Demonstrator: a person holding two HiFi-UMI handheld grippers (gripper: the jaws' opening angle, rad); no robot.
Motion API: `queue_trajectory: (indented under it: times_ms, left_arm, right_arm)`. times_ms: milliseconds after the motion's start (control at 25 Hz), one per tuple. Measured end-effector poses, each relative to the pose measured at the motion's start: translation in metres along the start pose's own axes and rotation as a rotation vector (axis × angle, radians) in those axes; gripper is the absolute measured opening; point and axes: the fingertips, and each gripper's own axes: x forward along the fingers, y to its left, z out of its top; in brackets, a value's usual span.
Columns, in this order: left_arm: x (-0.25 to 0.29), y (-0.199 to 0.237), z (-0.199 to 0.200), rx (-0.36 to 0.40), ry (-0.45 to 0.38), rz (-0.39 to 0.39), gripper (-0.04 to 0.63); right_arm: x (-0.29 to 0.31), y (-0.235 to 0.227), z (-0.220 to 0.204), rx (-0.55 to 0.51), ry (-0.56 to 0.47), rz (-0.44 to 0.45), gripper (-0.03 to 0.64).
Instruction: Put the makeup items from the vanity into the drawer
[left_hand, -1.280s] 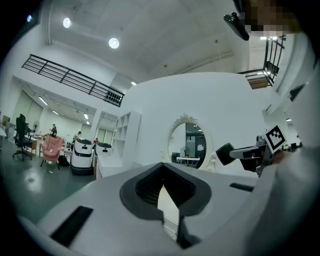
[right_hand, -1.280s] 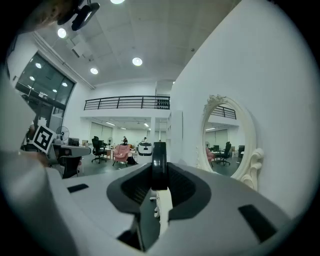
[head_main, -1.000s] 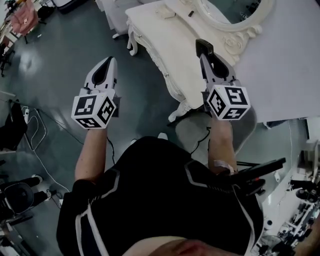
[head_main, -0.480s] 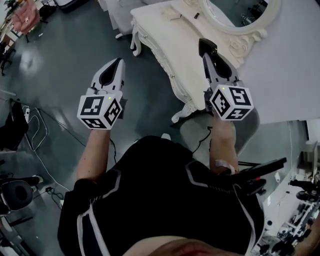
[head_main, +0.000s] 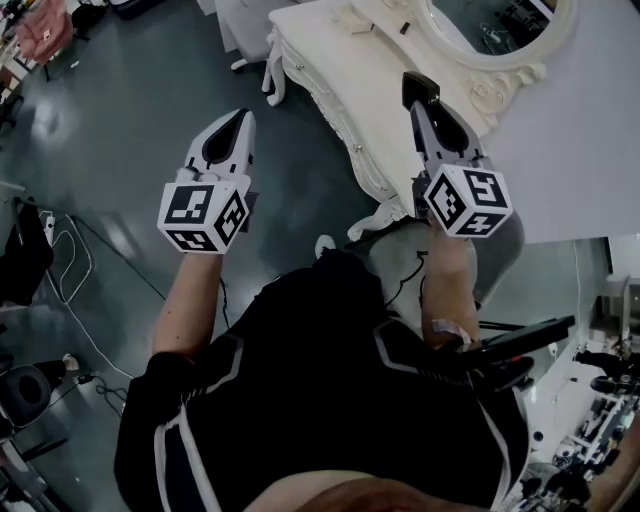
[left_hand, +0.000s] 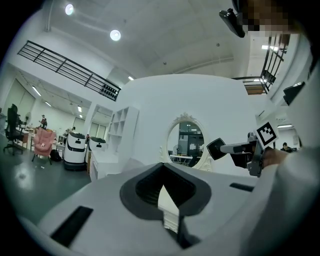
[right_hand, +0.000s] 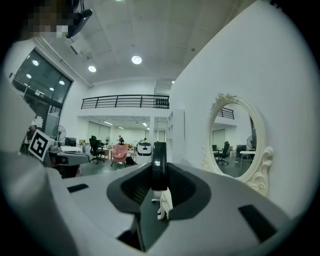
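Right gripper (head_main: 420, 104) is clamped on a flat black makeup case (right_hand: 159, 166), carried edge-up above the near end of the vanity (head_main: 330, 62); left gripper (head_main: 240, 118) has its jaws together on nothing, off the vanity's front edge. No open drawer shows, so I judge this case not yet stowed, while a small dark item (head_main: 405, 28) and a pale item (head_main: 352, 22) lie at the far end by the mirror (head_main: 500, 72)
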Motion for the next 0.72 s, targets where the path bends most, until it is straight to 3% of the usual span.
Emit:
queue_trajectory:
  times_ms: [360, 720]
  left_arm:
    - [0.055, 0.039, -0.001, 0.033, 0.006, 0.018, 0.003]
    - [0.149, 0.07, -0.002, 0.044, 0.06, 0.069, 0.003]
  right_arm:
    - [0.074, -0.021, -0.007, 0.008, -0.013, 0.031, 0.095]
    - [0.156, -0.078, -0.003, -0.025, -0.004, 0.03, 0.095]
